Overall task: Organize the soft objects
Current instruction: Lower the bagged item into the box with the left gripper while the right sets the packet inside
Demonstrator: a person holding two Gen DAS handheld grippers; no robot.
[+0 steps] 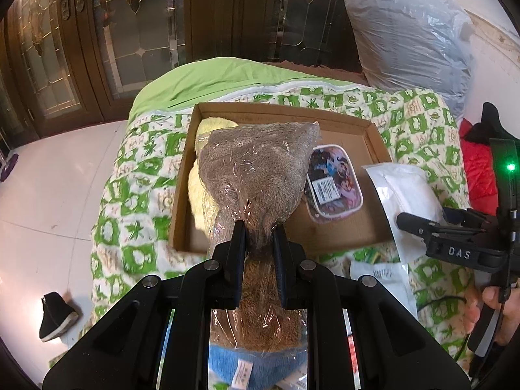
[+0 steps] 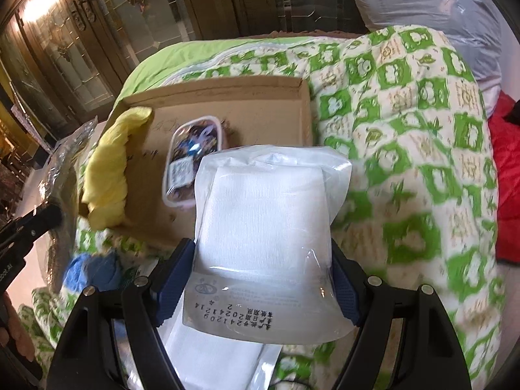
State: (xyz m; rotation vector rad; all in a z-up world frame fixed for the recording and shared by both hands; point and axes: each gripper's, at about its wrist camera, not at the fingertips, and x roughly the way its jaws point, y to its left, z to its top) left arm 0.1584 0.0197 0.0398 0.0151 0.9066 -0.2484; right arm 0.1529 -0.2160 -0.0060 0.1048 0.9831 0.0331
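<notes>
My left gripper (image 1: 259,230) is shut on a brown-grey plush in a clear plastic bag (image 1: 256,169), held above the near edge of a shallow cardboard box (image 1: 373,136) on the bed. In the box lie a yellow plush (image 1: 198,195) and a picture-printed pouch (image 1: 334,183). My right gripper (image 2: 261,260) is shut on a white gauze pack in clear plastic (image 2: 266,214), held over the box's near right corner. The box (image 2: 276,97), yellow plush (image 2: 110,162) and pouch (image 2: 191,162) also show in the right wrist view. The right gripper (image 1: 403,219) with the white pack (image 1: 403,188) shows at the right of the left wrist view.
A green-and-white patterned quilt (image 2: 406,130) covers the bed. A blue towel (image 2: 91,273) and another white pack (image 1: 383,276) lie near the box's front. A big plastic-wrapped bundle (image 1: 409,32) sits at the back right, red cloth (image 1: 477,169) at the right. A black shoe (image 1: 55,318) lies on the white floor.
</notes>
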